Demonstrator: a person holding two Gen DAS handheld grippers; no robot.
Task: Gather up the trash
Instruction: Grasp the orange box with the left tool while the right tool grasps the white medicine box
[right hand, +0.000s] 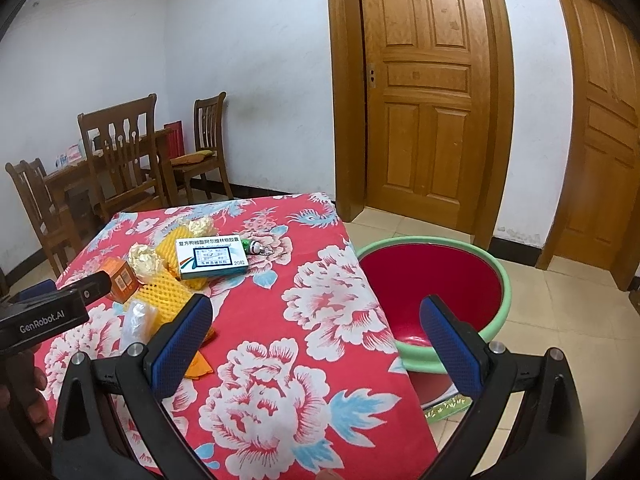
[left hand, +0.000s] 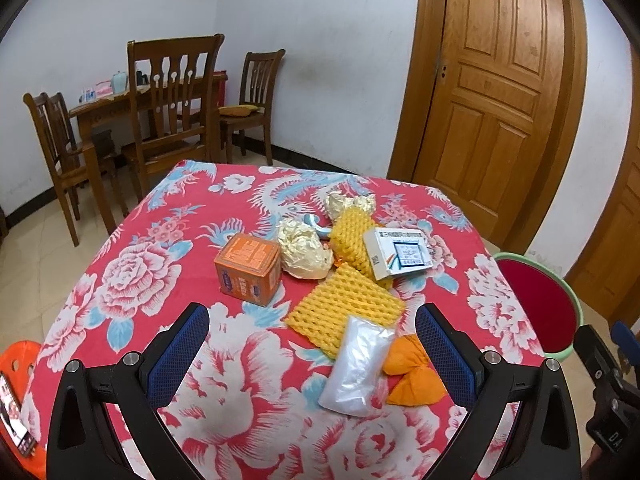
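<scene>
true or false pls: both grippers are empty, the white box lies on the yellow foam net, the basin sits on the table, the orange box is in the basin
1. The left gripper and right gripper are both empty: true, jaws wide open.
2. The white box lies on yellow foam net: true.
3. The basin sits on the table: false, it stands on the floor beside it.
4. The orange box is in the basin: false, it is on the table.
</scene>
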